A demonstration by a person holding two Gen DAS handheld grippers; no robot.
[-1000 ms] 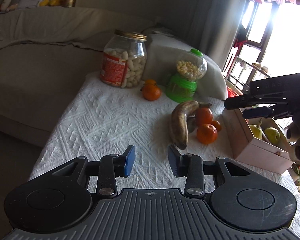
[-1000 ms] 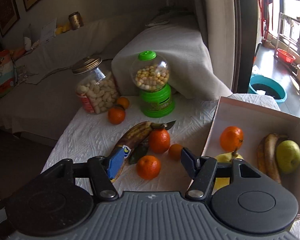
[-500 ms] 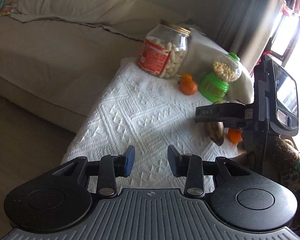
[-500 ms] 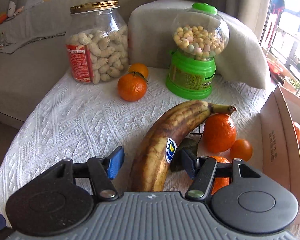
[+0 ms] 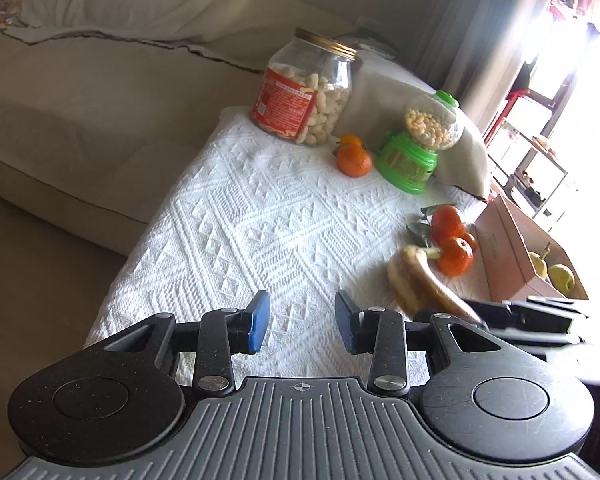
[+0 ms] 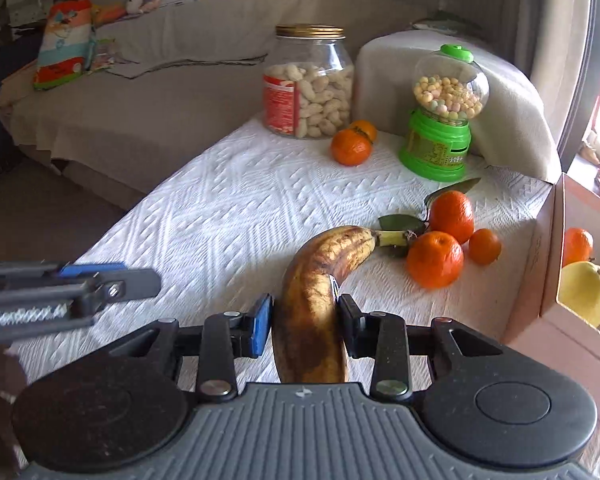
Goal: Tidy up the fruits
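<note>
Right tongs (image 6: 304, 322), spread around it half a second ago, now pinch the brown-spotted overripe banana (image 6: 320, 288) lying on the white-clothed bench (image 6: 228, 216), ready for the pink cardboard box (image 6: 556, 264); left tongs (image 5: 302, 322) hover spread, empty.

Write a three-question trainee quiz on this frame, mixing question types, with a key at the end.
1. True or false: the right gripper has its fingers on either side of the banana.
2. How many oranges lie clustered by the banana's stem on the tablecloth? A) one B) three C) five
3. Fill in: the left gripper is ____ and holds nothing.

Key
1. True; the pads sit against the banana's sides.
2. B; two more oranges sit farther back by the peanut jar.
3. Open.
</note>
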